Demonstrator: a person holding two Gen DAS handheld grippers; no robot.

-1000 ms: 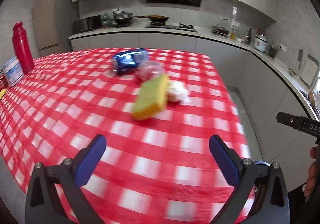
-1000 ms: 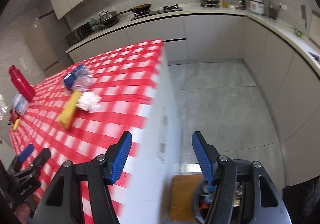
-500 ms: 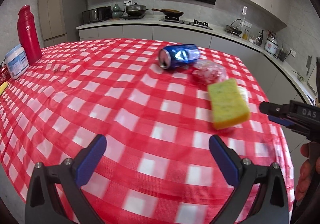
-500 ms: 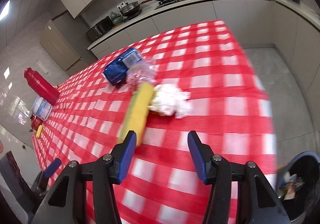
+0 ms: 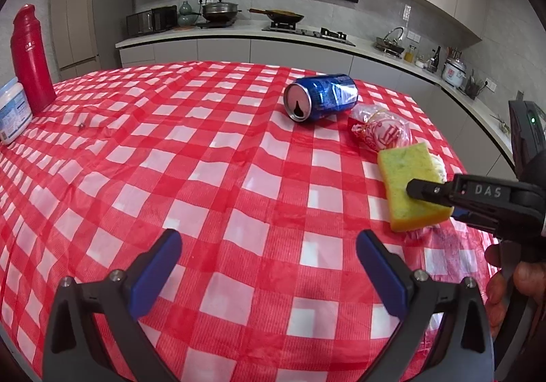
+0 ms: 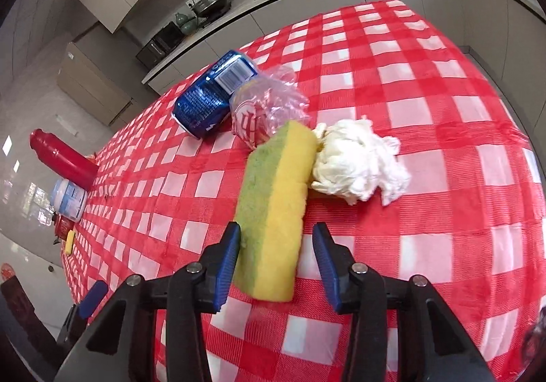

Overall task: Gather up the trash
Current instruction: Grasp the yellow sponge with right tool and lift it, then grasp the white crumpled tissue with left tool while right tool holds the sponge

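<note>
The right gripper straddles the near end of the yellow-green sponge; its jaws have just been closing, left pad against the green face, right pad still clear. The sponge's long axis runs straight away from it on the checked tablecloth. The left gripper hangs wide open, farther off.

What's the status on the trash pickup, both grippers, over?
Left gripper open, empty. Right gripper just closing around sponge, gap beside one pad. Tissue wad touches sponge; can, wrapper waiting.
</note>
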